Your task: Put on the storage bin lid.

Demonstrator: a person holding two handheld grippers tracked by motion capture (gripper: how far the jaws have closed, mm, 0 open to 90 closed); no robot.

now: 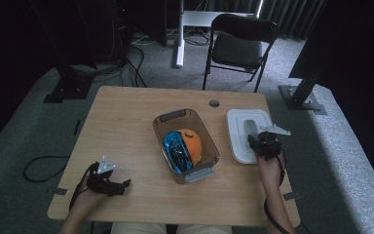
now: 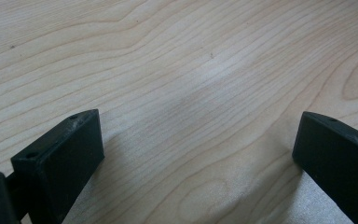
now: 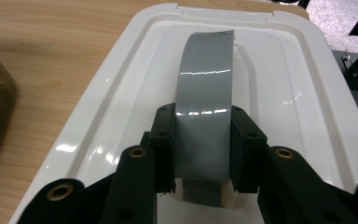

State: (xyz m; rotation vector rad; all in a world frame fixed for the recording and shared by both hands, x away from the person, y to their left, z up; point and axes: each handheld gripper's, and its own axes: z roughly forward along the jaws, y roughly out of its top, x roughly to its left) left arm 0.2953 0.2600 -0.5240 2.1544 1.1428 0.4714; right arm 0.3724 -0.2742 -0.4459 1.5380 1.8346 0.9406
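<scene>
grey handle (image 3: 204,116) base hidden, lid (image 3: 121,107) cropped

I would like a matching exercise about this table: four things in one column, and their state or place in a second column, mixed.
Things:
1. white lid
2. clear bin
3. left gripper
4. right gripper

States or places:
a. open, above bare wood
b. holds an orange and blue thing
c. shut on the grey handle
d. beside the bin, on the side of the right gripper

Pairs: 1-d, 2-b, 3-a, 4-c
</scene>
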